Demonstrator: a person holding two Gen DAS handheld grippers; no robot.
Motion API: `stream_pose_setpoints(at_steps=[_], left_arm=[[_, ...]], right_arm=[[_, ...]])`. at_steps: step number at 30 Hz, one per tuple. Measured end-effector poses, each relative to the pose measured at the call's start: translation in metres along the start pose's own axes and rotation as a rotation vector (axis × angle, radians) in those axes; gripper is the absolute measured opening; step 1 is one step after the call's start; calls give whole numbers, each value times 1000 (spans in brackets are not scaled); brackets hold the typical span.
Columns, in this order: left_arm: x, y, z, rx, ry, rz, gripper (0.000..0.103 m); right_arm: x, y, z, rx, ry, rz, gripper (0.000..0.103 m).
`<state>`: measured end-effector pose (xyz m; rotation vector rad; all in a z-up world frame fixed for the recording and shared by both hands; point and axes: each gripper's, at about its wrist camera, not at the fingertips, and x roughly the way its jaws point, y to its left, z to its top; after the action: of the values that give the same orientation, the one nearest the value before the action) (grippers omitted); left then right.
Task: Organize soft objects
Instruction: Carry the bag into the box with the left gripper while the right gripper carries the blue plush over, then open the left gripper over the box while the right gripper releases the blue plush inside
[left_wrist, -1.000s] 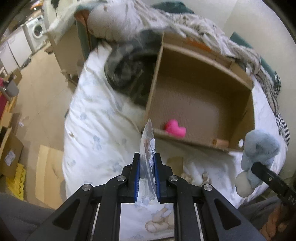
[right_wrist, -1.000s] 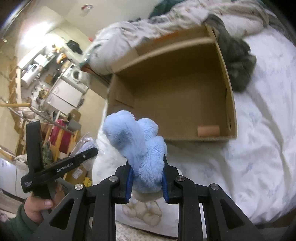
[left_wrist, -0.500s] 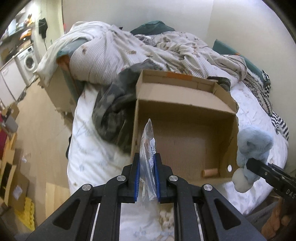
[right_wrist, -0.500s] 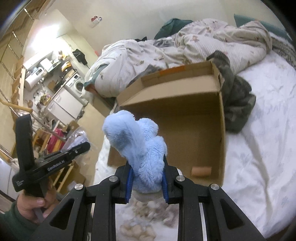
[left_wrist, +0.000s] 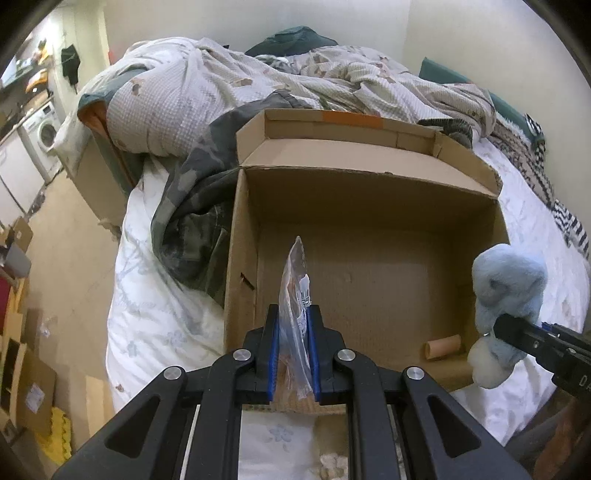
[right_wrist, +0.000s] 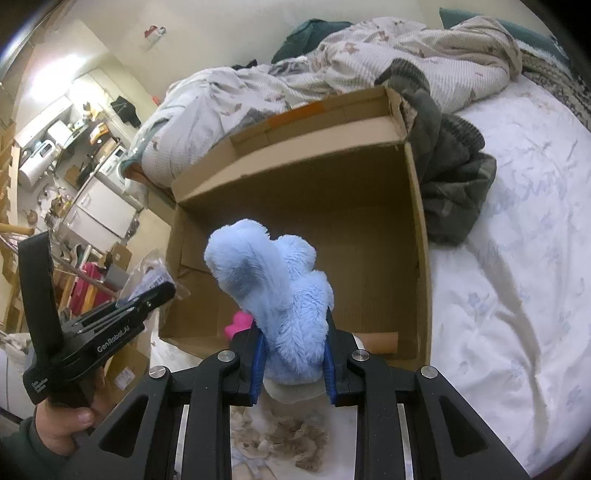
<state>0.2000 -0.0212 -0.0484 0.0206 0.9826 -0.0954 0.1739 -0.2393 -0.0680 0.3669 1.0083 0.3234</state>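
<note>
An open cardboard box (left_wrist: 243, 236) (right_wrist: 421, 258) lies on the bed. My left gripper (left_wrist: 292, 325) is shut on a clear plastic bag (left_wrist: 295, 280), held just above the box's near edge. My right gripper (right_wrist: 291, 334) is shut on a fluffy light-blue plush toy (right_wrist: 269, 284), also over the near edge; in the left wrist view that plush toy (left_wrist: 508, 284) hangs at the box's right corner. A pink soft object (right_wrist: 238, 323) and a cardboard tube (left_wrist: 443, 347) lie on the box floor.
A dark grey-green garment (left_wrist: 188, 221) is heaped against the box's left side. A rumpled quilt (left_wrist: 258, 81) lies behind the box. The white patterned sheet (right_wrist: 517, 295) spreads to the right. A person's hand (right_wrist: 62, 424) holds the left gripper's handle. Floor clutter lies to the left.
Both grippers have moved toward the box with their loads still held, and it now fills more of both views. The pink object left the left wrist view and shows in the right one.
</note>
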Motion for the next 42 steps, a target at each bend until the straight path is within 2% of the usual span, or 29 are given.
stream_pose_setpoints(at_steps=[10,22,30,31,33,35,36,38,42], left_arm=[[12,-3,1,-8,19,-27,13],[17,-6,-2,3,38,-31,13],[26,-8,-7,7,80,-36,15],[26,-9,-7,8,80,-35,17],[26,-9,-7,8,87,-40,29],[25,-10,-7,1,85,-43,64],[23,-9,-7,-4,72,-40,69],[20,-10,-6,-6,52,-34,71],[23,-11,-7,-3,72,-35,71]], right_arm=[[20,0,-1,-10,61,-49,28],[23,-4,-1,8,69,-53,29],[25,-7,-1,24,78,-56,30],[25,-7,-1,25,80,-60,30],[25,-8,-2,28,83,-65,31],[26,-9,-1,34,85,-68,31],[26,-10,-1,36,85,-69,31],[25,-11,-2,43,84,-67,31],[26,-12,-2,46,84,-67,33]])
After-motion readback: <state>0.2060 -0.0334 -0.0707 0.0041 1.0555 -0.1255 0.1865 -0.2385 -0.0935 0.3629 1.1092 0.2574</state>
